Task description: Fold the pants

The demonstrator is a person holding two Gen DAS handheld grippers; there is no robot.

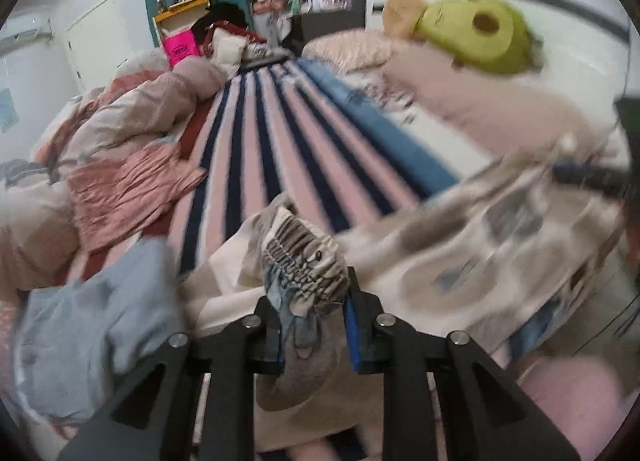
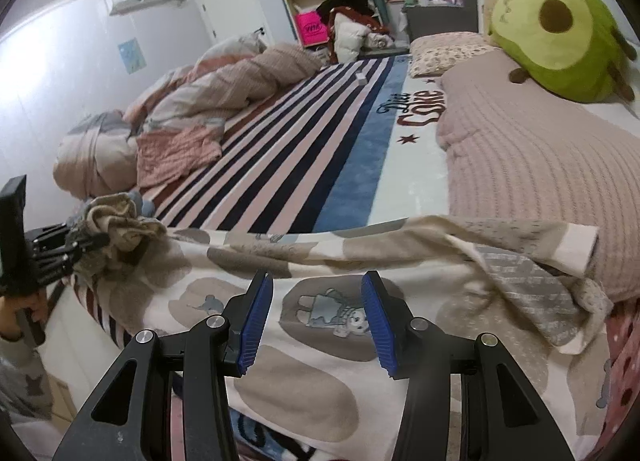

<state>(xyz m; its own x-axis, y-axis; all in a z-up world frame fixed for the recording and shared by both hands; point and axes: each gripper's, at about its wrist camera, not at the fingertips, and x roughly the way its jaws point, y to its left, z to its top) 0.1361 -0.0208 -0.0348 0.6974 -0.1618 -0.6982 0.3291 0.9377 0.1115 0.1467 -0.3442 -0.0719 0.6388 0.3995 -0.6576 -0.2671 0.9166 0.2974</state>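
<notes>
Cream pants (image 2: pixel 320 325) with grey-brown blotches and small bear prints lie stretched across the near edge of the bed. My left gripper (image 1: pixel 310 293) is shut on the gathered elastic waistband (image 1: pixel 304 257) and holds it bunched; it also shows at the left of the right wrist view (image 2: pixel 86 241). My right gripper (image 2: pixel 318 313) is open, its blue pads either side of the bear print, just above the pants and empty. The leg cuff (image 2: pixel 576 249) lies at the right, on a pink knit blanket.
A striped blanket (image 2: pixel 288 149) covers the bed middle. A crumpled duvet (image 2: pixel 192 101) and a pink garment (image 2: pixel 176 153) lie at the left. A pink knit blanket (image 2: pixel 540 165) and an avocado plush (image 2: pixel 560 33) sit at the right. A grey-blue garment (image 1: pixel 88 321) lies near my left gripper.
</notes>
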